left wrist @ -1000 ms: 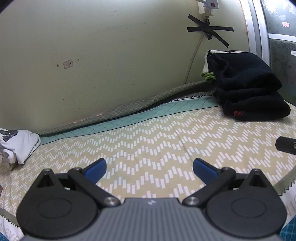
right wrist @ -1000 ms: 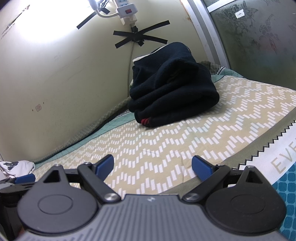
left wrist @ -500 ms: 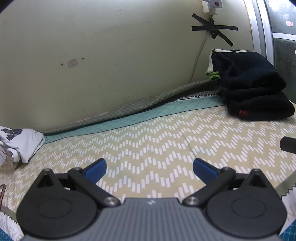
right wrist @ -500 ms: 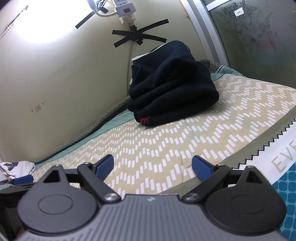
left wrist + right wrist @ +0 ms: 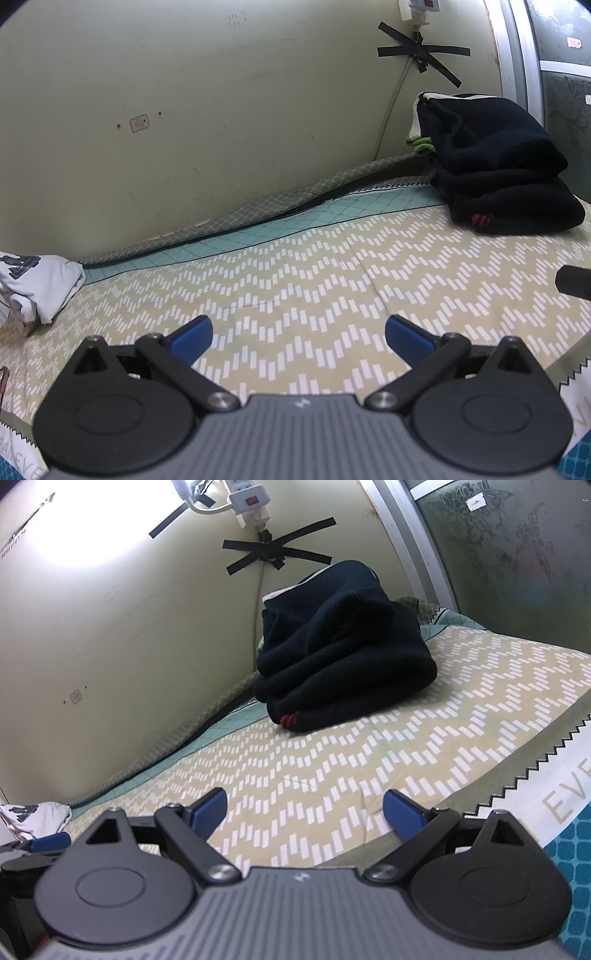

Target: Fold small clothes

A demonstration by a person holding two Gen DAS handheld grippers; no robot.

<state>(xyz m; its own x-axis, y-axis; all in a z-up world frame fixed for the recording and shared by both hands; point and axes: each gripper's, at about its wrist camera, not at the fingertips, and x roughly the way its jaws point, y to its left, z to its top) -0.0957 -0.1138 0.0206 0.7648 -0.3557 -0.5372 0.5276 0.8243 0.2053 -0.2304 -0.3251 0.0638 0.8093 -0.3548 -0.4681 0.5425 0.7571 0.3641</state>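
A folded black garment (image 5: 495, 173) with a red mark lies stacked at the far right of the bed against the wall; the right wrist view shows the same black garment (image 5: 343, 657) straight ahead. A crumpled white garment (image 5: 37, 284) with dark print sits at the left edge, also small at the left as the white garment (image 5: 33, 816). My left gripper (image 5: 298, 334) hovers open over the zigzag bedspread (image 5: 295, 269), holding nothing. My right gripper (image 5: 304, 810) is open and empty too, well short of the black pile.
A cream wall (image 5: 184, 110) runs behind the bed, with a power strip (image 5: 249, 504) and cable taped on by black tape (image 5: 275, 552). A frosted glass panel (image 5: 517, 554) closes the right side. The other gripper's tip (image 5: 574, 282) shows at the right edge.
The left view has swung slightly left, so the black pile and white garment sit further right. The right gripper's view has barely shifted. Both grippers stay open.
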